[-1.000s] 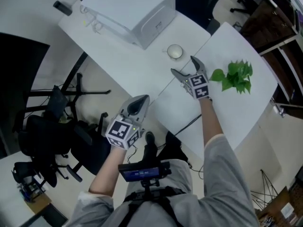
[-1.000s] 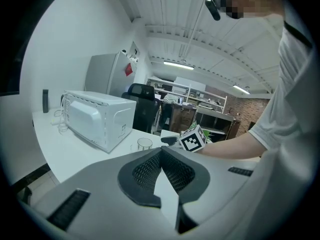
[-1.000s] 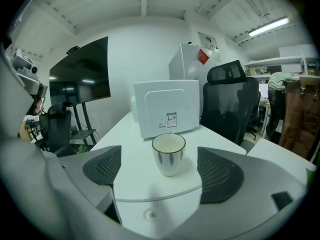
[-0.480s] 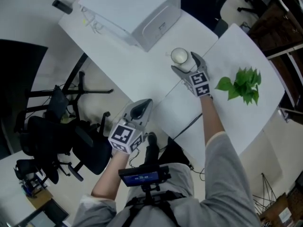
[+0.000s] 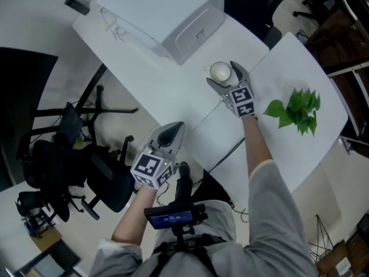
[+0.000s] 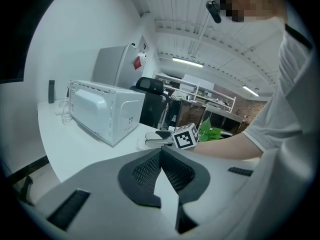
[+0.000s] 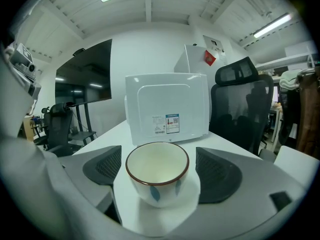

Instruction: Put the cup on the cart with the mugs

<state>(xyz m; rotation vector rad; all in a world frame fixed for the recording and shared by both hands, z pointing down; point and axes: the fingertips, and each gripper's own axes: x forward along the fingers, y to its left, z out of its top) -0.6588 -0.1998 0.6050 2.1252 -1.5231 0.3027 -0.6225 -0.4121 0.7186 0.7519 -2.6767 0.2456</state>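
Observation:
A white cup [image 5: 219,71] with a brown rim and blue leaf marks stands upright on the white table [image 5: 173,79], near the seam between two tabletops. My right gripper [image 5: 222,73] is open around it, one jaw on each side. In the right gripper view the cup [image 7: 157,176] sits between the two pads [image 7: 217,174] with a small gap at each side. My left gripper [image 5: 172,128] hangs off the table's near edge, over the floor. Its jaws [image 6: 161,154] are shut on nothing. No cart or mugs show in any view.
A white microwave [image 5: 167,16] stands on the table just beyond the cup, with its back label facing it [image 7: 167,106]. A green plant [image 5: 297,108] lies to the right. Black office chairs [image 5: 69,160] stand on the floor at the left, and another [image 7: 245,104] sits behind the table.
My right gripper has moved forward along the table, so the cup now sits between its open jaws instead of ahead of them. The left gripper has barely shifted.

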